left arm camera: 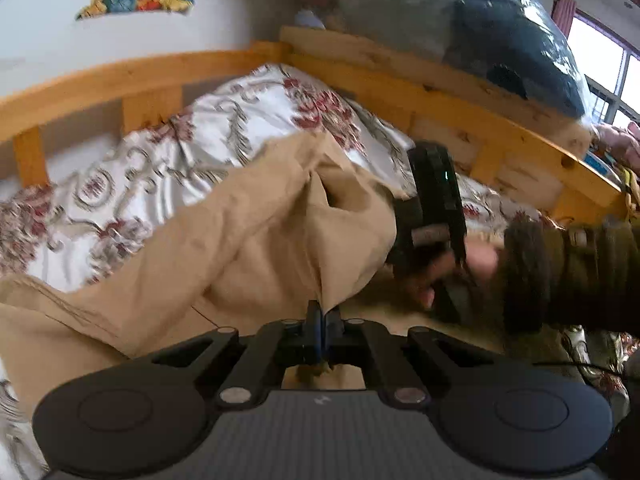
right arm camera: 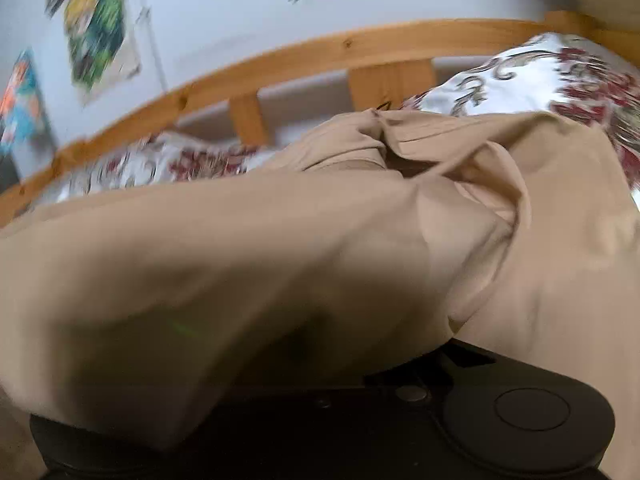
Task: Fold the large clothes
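A large tan garment (left arm camera: 248, 224) lies over a bed with a white floral quilt (left arm camera: 208, 136). My left gripper (left arm camera: 322, 316) is shut on a fold of the tan garment and holds it up off the bed. My right gripper, held in a hand with a dark green sleeve, shows in the left wrist view (left arm camera: 432, 216) at the garment's right edge; its fingertips are hidden behind cloth. In the right wrist view the tan garment (right arm camera: 280, 248) drapes over my right gripper and hides its fingers.
A wooden bed rail (left arm camera: 132, 76) runs along the back and right side (left arm camera: 480, 120). A bagged blue bundle (left arm camera: 520, 40) sits on the rail at the right. Colourful posters (right arm camera: 96, 28) hang on the white wall. A window (left arm camera: 608, 68) is at far right.
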A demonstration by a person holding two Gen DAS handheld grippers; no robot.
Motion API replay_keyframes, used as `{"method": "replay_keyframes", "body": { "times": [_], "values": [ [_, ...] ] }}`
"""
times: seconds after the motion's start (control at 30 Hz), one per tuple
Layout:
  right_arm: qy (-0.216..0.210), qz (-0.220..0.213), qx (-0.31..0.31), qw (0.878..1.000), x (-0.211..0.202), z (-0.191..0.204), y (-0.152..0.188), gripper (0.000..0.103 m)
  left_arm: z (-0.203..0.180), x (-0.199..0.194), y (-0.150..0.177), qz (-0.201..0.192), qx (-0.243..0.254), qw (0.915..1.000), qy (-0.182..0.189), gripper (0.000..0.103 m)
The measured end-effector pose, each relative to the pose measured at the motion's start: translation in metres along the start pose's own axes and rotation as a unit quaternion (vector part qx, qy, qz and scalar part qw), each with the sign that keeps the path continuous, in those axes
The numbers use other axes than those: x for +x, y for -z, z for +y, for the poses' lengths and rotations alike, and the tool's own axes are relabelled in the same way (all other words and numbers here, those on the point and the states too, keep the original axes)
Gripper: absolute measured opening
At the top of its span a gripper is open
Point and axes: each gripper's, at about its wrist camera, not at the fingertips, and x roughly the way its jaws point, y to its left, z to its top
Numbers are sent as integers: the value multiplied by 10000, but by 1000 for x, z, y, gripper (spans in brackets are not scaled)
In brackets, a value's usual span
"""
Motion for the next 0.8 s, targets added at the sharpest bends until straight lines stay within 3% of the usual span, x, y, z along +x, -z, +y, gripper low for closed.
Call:
{"method": "replay_keyframes", "body": {
  "times": [0.07, 0.1, 0.13, 0.17, 0.3, 0.33, 0.37, 0.4, 0.43, 0.47, 0.53, 0.67, 0.73, 0.8],
  "values": [
    [-95, 345, -334, 9988, -13, -11, 5, 0, -8, 9, 11, 128, 195, 9997, -2, 0],
    [-74, 525, -397, 9978, -19, -17, 7, 13, -13, 14, 18, 198, 276, 9994, -44, 0],
    [17, 609, -403, 9973, -27, -22, 9, 33, -16, 18, 25, 278, 345, 9990, -71, 1],
    [39, 602, -373, 9975, -39, -29, 12, 39, -19, 22, 31, 336, 408, 9986, -94, 1],
    [197, 514, 39, 9985, -83, -52, 14, 45, -24, 29, 49, 510, 458, 9975, -164, 13],
    [267, 454, 62, 9986, -95, -52, 17, 48, -24, 28, 51, 520, 428, 9976, -173, 22],
    [367, 383, 84, 9986, -103, -51, 16, 52, -24, 28, 53, 540, 370, 9977, -172, 44],
    [514, 280, 119, 9982, -112, -50, 17, 61, -24, 26, 54, 590, 306, 9977, -130, 56],
    [647, 173, 159, 9976, -119, -50, 17, 65, -23, 23, 56, 613, 259, 9977, -111, 74],
    [795, 55, 223, 9966, -127, -51, 18, 67, -23, 18, 59, 599, 267, 9978, -83, 85],
    [1113, -156, 561, 9921, -137, -56, 22, 67, -22, 8, 64, 578, 229, 9977, -256, 88],
    [1300, -459, 1303, 9818, -151, -64, 28, 71, -8, -8, 70, 611, -90, 9946, -838, 88],
    [1149, -574, 1634, 9782, -153, -64, 29, 72, 5, -20, 73, 462, -531, 9892, -1285, 88],
    [990, -597, 1976, 9734, -152, -66, 30, 72, 24, -29, 76, 369, -1146, 9773, -1745, 87]
  ]
}}
